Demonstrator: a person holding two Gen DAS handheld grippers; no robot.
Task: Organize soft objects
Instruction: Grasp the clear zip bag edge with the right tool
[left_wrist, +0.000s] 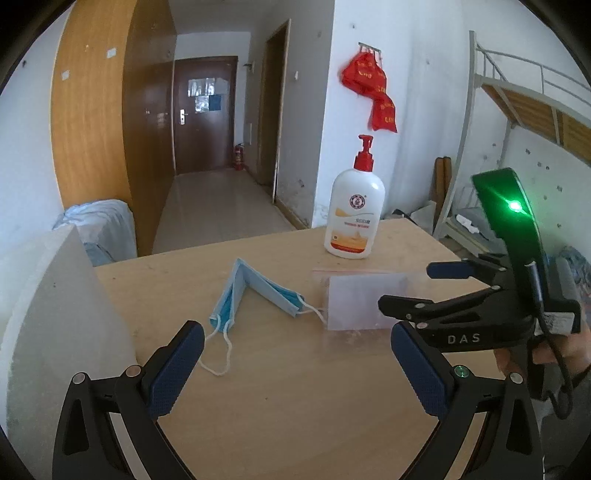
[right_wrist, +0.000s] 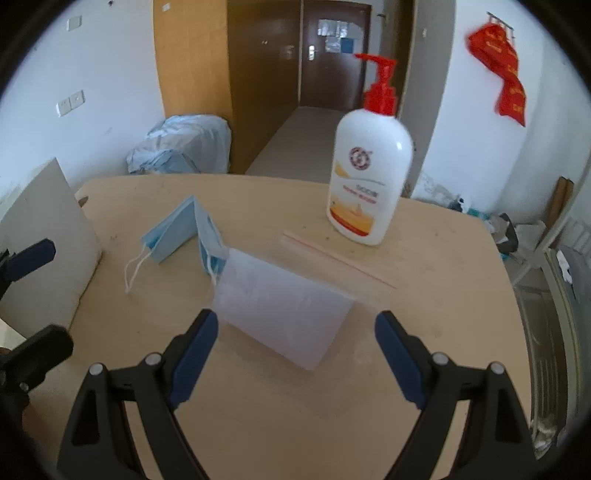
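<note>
Nothing is packed: both your left tongs (left_wrist: 295, 365) and right tongs (right_wrist: 295, 354) are released, with the mask (left_wrist: 247, 291) ahead, apparently outside the bag (right_wrist: 284, 306).

My left gripper (left_wrist: 297, 354) and right gripper (right_wrist: 295, 350) are black frames with silver screws and blue textured pads (left_wrist: 177, 369). At three o'clock: "DAS" lettering, green light, possibly bare skin.

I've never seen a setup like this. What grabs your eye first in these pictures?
Probably the white pump bottle with its bright red top, standing upright at the far side of the wooden table. In front of it lies a clear zip bag, with a folded blue face mask beside it, its ear loop touching the bag. Both grippers, left and right, hover with jaws wide open.
</note>
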